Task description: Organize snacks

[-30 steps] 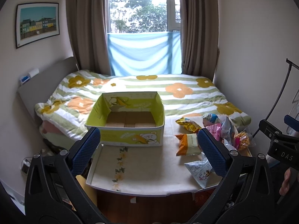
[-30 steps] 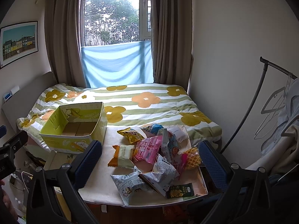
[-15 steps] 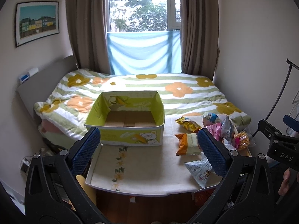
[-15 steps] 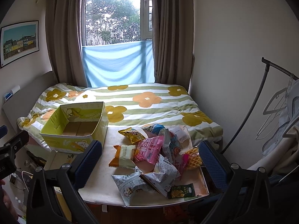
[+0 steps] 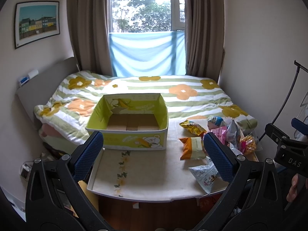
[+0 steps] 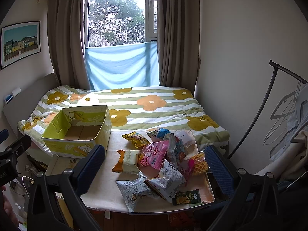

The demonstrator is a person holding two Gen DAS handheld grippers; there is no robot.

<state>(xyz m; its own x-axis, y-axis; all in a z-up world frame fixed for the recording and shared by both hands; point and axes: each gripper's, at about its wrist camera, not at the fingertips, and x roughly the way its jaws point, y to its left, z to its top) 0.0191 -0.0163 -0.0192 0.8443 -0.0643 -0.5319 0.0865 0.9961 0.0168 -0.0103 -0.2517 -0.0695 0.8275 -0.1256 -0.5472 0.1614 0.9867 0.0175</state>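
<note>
In the left wrist view the left gripper [image 5: 153, 148] is spread wide with nothing between its blue pads [image 5: 89, 154], held back from the near edge of the table [image 5: 154, 173]. Ahead of it the yellow-green cardboard box [image 5: 128, 123] sits at the table's far left corner, partly overhanging towards the bed [image 5: 134, 88], and its brown floor is bare. An orange-and-cream packet [image 5: 191, 148] lies to the box's right, apart from it, with a gold packet [image 5: 192, 128] beyond and a white-blue packet [image 5: 205, 175] near the front edge.

In the right wrist view the right gripper [image 6: 155, 166] is likewise fully spread and holds nothing, poised short of the snack pile [image 6: 163, 161] heaped over the table's right half. A pink packet [image 6: 154, 154] lies mid-pile; a small dark green packet [image 6: 187, 197] rests at the near right corner.

By the look of it no snack has gone into the box yet, so the job stands at its first pick. The next move calls for one gripper to drop onto a single loose packet at the pile's edge, pinch a crimped end, and carry it leftward over the box wall.
</note>
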